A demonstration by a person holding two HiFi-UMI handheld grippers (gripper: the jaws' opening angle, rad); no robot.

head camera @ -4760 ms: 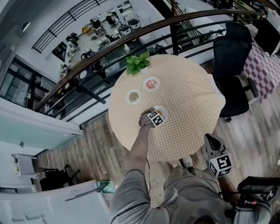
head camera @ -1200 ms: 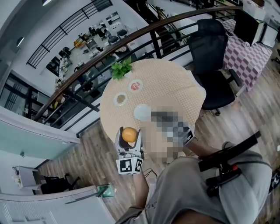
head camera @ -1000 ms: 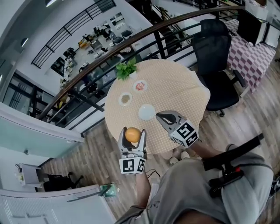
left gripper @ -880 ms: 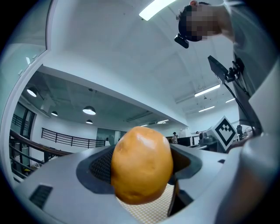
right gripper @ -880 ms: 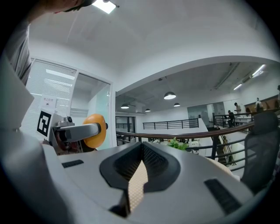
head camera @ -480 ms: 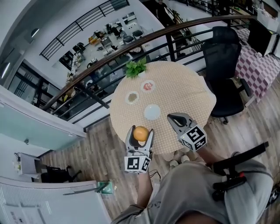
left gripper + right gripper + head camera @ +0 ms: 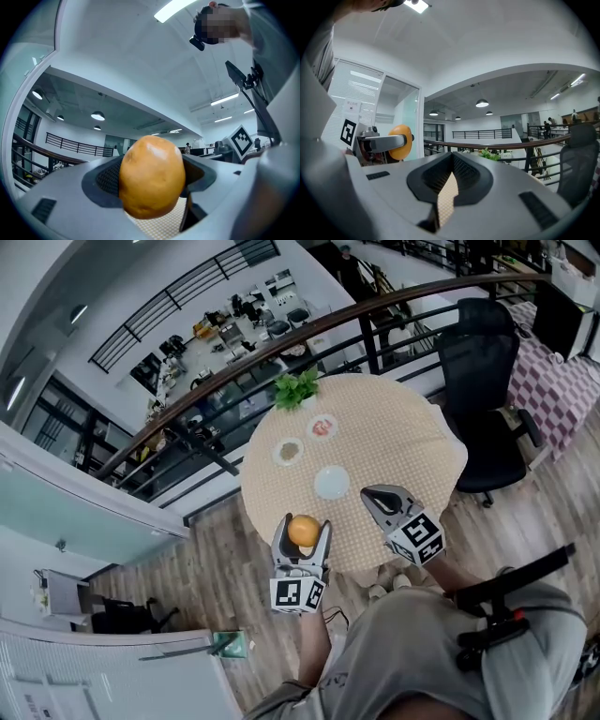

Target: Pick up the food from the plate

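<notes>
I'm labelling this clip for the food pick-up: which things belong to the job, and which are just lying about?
Job: orange food, left gripper holding it, empty white plate, table.
Lying about: plate of brown food, plate of pink food, leafy plant, black office chair.

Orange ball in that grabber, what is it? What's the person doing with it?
A person holds a grabber in each hand. The left gripper is clamped on a round orange piece of food, held up near the edge of the table. The right gripper is shut and empty beside it. The nearest plate is empty. Behind it, a plate of brown food and a plate of pink food sit untouched.
</notes>
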